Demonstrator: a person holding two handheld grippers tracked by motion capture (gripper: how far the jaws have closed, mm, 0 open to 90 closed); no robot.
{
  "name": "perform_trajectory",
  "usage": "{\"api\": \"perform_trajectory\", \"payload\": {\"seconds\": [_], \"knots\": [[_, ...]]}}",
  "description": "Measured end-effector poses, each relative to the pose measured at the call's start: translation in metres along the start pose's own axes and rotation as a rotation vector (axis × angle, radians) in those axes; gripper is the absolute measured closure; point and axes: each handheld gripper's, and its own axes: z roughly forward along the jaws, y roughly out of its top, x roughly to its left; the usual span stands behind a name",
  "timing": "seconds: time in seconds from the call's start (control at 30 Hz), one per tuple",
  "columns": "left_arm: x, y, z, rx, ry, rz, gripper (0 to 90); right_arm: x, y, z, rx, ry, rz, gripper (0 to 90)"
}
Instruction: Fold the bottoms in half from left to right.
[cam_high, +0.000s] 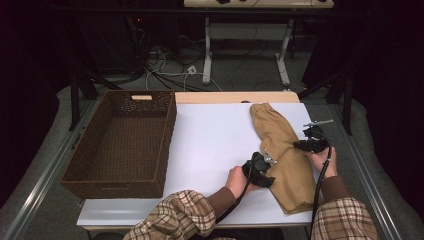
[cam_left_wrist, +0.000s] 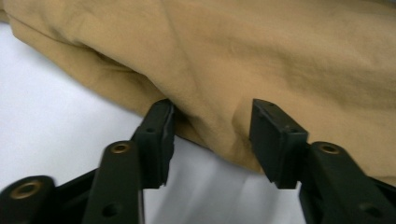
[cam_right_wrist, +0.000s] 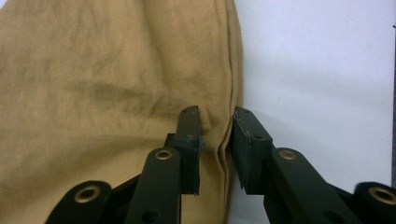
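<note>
— Where's the cloth, and how does it lie?
— The tan garment (cam_high: 285, 160) lies on the white table's (cam_high: 210, 145) right half; its long axis runs from the far edge toward me, slanting right
— Your tools?
— My left gripper (cam_left_wrist: 212, 135) straddles its edge, not yet clamped; my right gripper (cam_right_wrist: 215, 140) pinches its seam

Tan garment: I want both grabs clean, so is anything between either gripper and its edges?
Nothing visible. The left gripper straddles a fold of the tan garment; the right gripper brackets its seamed edge on the white table.
</note>
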Motion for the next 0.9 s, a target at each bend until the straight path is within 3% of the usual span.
{"api": "perform_trajectory", "payload": {"seconds": [0.4,0.9], "knots": [[-0.0004,-0.0020,0.0030,-0.035,-0.032,0.009,83.3,0.0017,0.0003,0.0006,-0.004,-0.003,-0.002,82.8],[0.0008,-0.0051,0.0019,-0.064,-0.044,0.001,86.7,0.0030,-0.0001,0.0003,-0.013,-0.001,-0.003,87.8]]}}
